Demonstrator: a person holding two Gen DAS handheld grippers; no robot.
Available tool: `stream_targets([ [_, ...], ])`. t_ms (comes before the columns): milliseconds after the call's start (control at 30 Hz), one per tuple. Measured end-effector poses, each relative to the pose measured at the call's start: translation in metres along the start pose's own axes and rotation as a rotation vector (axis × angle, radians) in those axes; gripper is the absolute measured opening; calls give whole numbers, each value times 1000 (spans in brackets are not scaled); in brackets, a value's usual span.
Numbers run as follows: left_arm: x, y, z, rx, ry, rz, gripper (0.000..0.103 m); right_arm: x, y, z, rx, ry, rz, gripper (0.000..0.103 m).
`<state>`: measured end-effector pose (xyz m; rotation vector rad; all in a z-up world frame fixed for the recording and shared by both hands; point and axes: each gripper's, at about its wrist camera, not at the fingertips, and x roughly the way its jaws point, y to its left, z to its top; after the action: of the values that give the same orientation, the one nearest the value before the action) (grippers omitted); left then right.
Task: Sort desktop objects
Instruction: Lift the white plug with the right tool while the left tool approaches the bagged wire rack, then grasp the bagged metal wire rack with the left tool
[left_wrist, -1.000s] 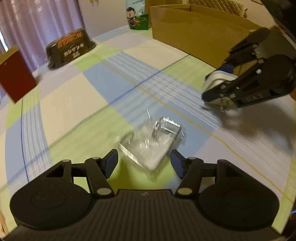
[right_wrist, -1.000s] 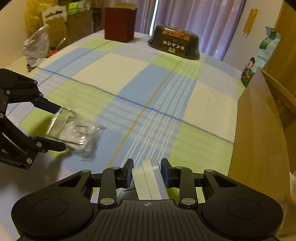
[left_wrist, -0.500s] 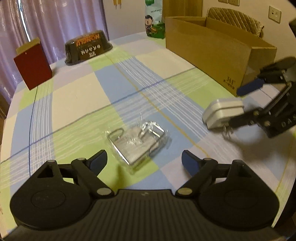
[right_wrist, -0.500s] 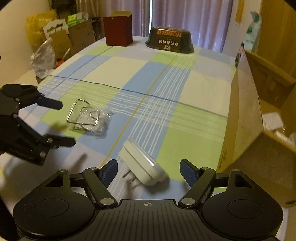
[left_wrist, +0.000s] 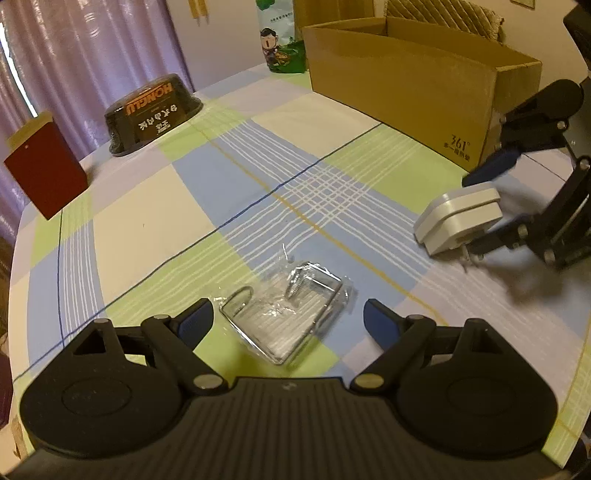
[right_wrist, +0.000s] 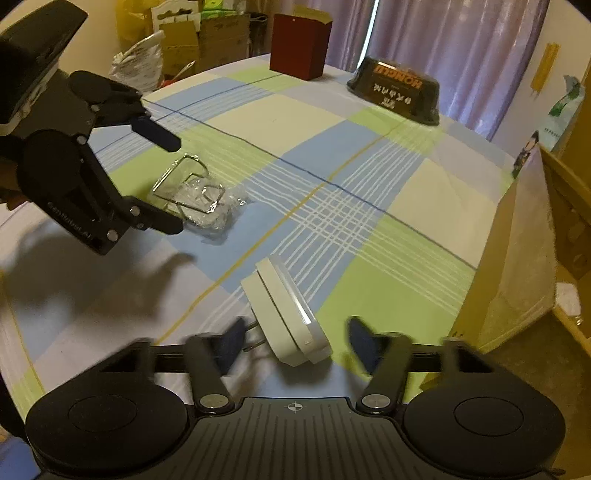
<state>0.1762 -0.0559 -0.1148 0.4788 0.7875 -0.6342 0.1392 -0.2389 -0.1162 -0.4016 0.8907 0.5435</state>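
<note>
Grippers both stand wide apart and empty, whereas 1 s ago the right gripper (right_wrist: 291, 341) clamped the white plug adapter (right_wrist: 286, 314), which now lies on the checked tablecloth (left_wrist: 147, 206) between its fingers. Left gripper (left_wrist: 286, 319) straddles the bagged wire clip (left_wrist: 286, 314). Cardboard box (left_wrist: 402, 85) reads "361°"; dark bowl (left_wrist: 151, 110) reads "HONGLU". Purple curtains (left_wrist: 92, 48) behind

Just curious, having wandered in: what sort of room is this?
Probably a home dining or living room: a table with a checked tablecloth, purple curtains behind it, and a cardboard box beside a snack bag.
</note>
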Motion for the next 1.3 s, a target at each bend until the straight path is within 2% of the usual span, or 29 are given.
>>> stream_targets([
  [67, 3, 3, 1, 7, 0, -8, 86, 1, 1, -1, -19, 1, 4, 54],
  [100, 4, 5, 2, 12, 0, -13, 86, 1, 1, -2, -28, 1, 5, 44],
  [133, 5, 6, 3, 16, 0, -23, 86, 1, 2, -3, -37, 0, 7, 41],
  [400, 19, 14, 6, 55, 23, -55, 86, 1, 2, -6, -30, -2, -12, 40],
  [533, 24, 19, 5, 27, 54, -67, 84, 0, -2, -6, 11, 0, -18, 40],
  [600, 24, 19, 4, 21, 64, -68, 77, -1, -4, -5, 26, 3, -18, 40],
  [667, 22, 19, 2, 5, 72, -63, 65, -1, -6, -4, 41, 5, -20, 40],
  [767, 13, 16, -1, -19, 87, -95, 58, -1, -6, -3, 55, 7, -22, 40],
  [900, -1, 4, -5, 1, 93, -126, 59, -2, -5, -3, 61, 6, -22, 40],
  [967, -6, 0, -7, 14, 80, -117, 72, -2, -4, -2, 63, 5, -21, 40],
  [1033, -7, 0, -7, 39, 59, -95, 78, -3, -3, -2, 61, 3, -22, 40],
  [1133, -2, 2, -1, 91, 48, -98, 78, -3, -3, -3, 58, 7, -24, 40],
  [1300, 11, 1, 7, 204, 79, -166, 77, -2, -5, -4, 63, 20, -31, 40],
])
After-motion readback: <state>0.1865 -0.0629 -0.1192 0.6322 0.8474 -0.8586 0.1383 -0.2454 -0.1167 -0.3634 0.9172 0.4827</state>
